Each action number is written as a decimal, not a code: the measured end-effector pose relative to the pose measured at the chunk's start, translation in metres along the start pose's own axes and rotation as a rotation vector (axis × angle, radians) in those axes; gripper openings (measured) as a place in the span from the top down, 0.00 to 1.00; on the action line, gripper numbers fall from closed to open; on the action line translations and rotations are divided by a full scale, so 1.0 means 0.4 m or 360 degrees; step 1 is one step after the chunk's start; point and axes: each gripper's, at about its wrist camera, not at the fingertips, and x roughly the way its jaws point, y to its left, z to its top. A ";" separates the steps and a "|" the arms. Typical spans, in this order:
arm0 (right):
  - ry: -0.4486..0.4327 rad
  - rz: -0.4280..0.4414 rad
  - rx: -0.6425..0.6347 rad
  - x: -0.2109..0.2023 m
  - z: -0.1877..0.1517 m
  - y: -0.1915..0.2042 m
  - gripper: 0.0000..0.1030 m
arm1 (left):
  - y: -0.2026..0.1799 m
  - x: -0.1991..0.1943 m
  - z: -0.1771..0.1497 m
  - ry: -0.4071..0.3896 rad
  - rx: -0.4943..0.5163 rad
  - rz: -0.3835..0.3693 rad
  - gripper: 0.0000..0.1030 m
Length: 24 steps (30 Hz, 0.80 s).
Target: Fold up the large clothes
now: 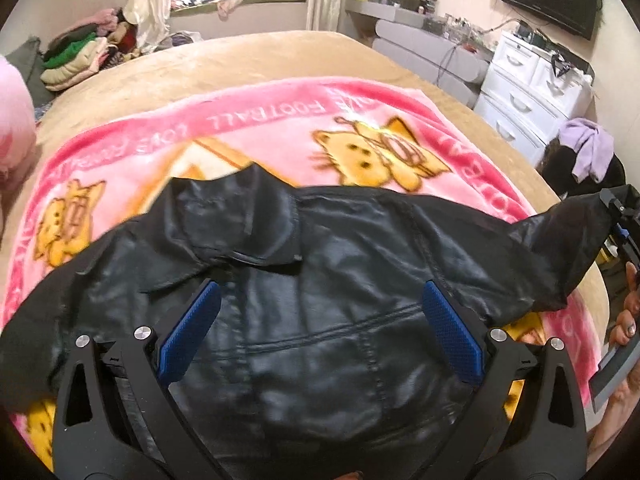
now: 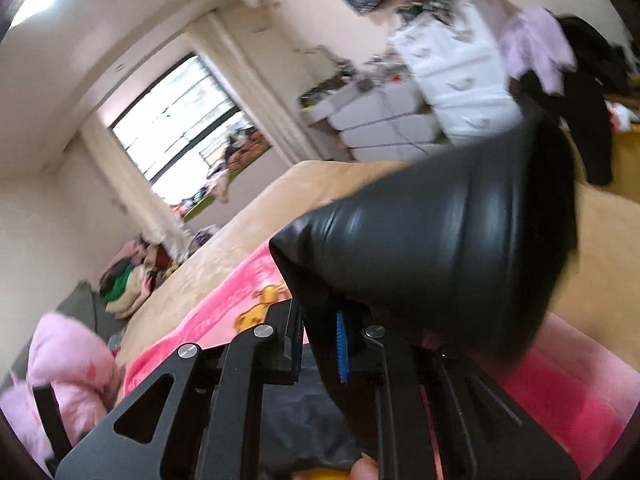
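A black leather jacket lies spread on a pink cartoon blanket on the bed, collar away from me. My left gripper is open just above the jacket's back, its blue pads wide apart and empty. My right gripper shows at the right edge of the left wrist view, shut on the end of the jacket's sleeve and holding it lifted. In the right wrist view, my right gripper is clamped on the black sleeve, which fills the view ahead.
The tan bed cover extends beyond the blanket. A stack of folded clothes sits at the far left. A pink fluffy item lies at the left. White drawers and a chair with clothes stand to the right.
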 end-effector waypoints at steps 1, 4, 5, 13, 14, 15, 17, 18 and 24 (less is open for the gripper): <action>0.0004 0.0035 -0.0031 0.004 -0.003 0.027 0.88 | 0.014 -0.006 0.003 -0.0004 -0.0016 0.0003 0.09; 0.0040 0.0145 -0.0108 0.017 -0.022 0.108 0.89 | 0.056 -0.022 0.007 -0.0007 -0.0067 -0.0019 0.09; 0.0052 0.0166 -0.0136 0.029 -0.029 0.136 0.89 | 0.072 -0.025 0.008 -0.0003 -0.0092 -0.0032 0.09; 0.0251 0.0430 -0.0483 0.085 -0.144 0.377 0.89 | 0.222 -0.045 -0.002 0.0022 -0.0360 -0.0177 0.09; 0.0287 0.0463 -0.0536 0.089 -0.165 0.403 0.89 | 0.238 -0.047 -0.002 0.0021 -0.0387 -0.0198 0.09; 0.0330 0.0492 -0.0565 0.096 -0.181 0.422 0.89 | 0.259 -0.051 -0.004 0.0011 -0.0413 -0.0219 0.09; 0.0431 0.0560 -0.0612 0.113 -0.221 0.457 0.89 | 0.281 -0.058 -0.006 -0.0001 -0.0441 -0.0245 0.09; 0.0463 0.0558 -0.0659 0.119 -0.245 0.478 0.89 | 0.297 -0.062 -0.008 -0.0007 -0.0469 -0.0273 0.09; 0.0636 0.0493 -0.0870 0.162 -0.367 0.539 0.87 | 0.368 -0.079 -0.036 -0.0034 -0.0565 -0.0343 0.09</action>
